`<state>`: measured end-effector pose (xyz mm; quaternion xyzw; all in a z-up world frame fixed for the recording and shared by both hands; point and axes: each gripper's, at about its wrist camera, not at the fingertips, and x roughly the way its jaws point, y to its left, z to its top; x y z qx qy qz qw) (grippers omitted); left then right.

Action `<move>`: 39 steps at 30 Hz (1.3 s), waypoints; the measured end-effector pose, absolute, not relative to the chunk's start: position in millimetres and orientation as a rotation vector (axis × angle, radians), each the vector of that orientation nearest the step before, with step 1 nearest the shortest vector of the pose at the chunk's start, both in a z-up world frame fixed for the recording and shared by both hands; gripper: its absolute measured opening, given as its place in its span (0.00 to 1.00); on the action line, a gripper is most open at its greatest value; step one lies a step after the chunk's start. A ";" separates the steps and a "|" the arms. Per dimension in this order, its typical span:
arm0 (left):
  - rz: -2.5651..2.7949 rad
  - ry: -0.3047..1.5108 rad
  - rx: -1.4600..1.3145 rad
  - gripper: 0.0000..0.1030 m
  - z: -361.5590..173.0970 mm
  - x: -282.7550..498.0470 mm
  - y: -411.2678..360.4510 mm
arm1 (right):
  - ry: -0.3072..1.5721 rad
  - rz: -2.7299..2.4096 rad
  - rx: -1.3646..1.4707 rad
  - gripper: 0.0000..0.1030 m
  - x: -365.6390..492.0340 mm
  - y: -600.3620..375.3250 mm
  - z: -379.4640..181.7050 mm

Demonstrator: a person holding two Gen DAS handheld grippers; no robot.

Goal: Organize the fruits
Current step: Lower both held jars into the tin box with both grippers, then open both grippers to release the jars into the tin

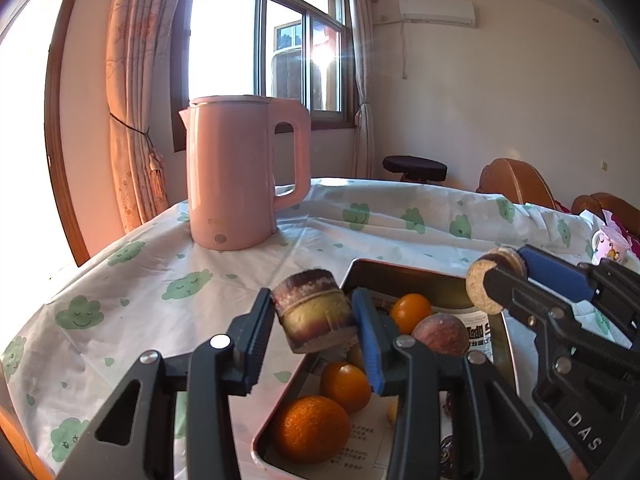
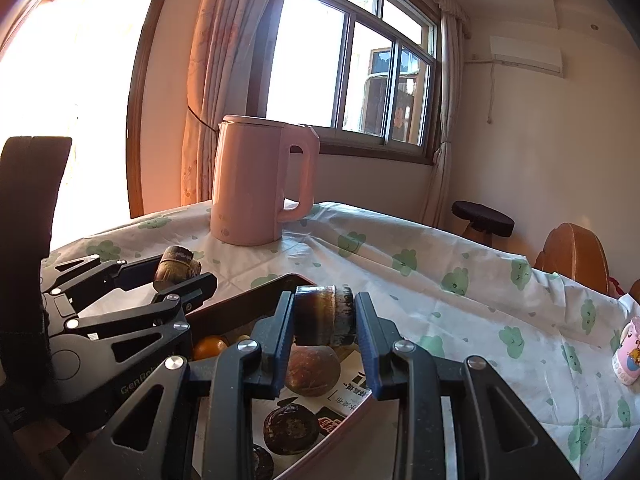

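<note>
Above a metal tray (image 1: 362, 270) on the cloud-print tablecloth (image 1: 160, 264): two hand-held grippers, each clamped on a short piece of sugarcane. Left gripper (image 1: 314, 316) closed on a purple-and-yellow sugarcane chunk (image 1: 314, 312), pads pressed to both its sides, held over the tray's left edge. Right gripper (image 2: 322, 316) closed on a dark sugarcane piece (image 2: 324, 314), likewise pinched between both pads, held above the tray's middle; seen from the left wrist view with the cut end facing outward. Down in the tray: three oranges (image 1: 310, 428) toward the left side, a brownish round fruit (image 1: 440, 334) just beside the far orange, printed paper under them. From the right wrist view, more dark round fruit (image 2: 290, 426) lower in the tray. Behind the tray, well apart: a pink kettle (image 1: 240, 172), upright, handle to the right. Off at the table's right edge: a small pink cartoon cup (image 2: 630, 354).
</note>
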<state>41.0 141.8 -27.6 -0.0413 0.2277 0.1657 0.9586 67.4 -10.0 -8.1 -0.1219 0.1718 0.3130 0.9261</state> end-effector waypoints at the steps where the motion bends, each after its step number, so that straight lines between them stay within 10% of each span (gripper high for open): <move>1: 0.339 0.463 -0.084 0.41 -27.8 40.9 142.4 | 0.355 0.643 -0.251 0.31 67.3 -8.5 -9.2; 35: 0.346 0.512 -0.094 0.42 -36.8 46.4 149.9 | 0.493 0.679 -0.274 0.32 74.6 6.5 -35.7; 39: 0.359 0.499 -0.094 0.60 -35.7 43.3 150.2 | 0.504 0.674 -0.276 0.41 75.2 7.3 -36.6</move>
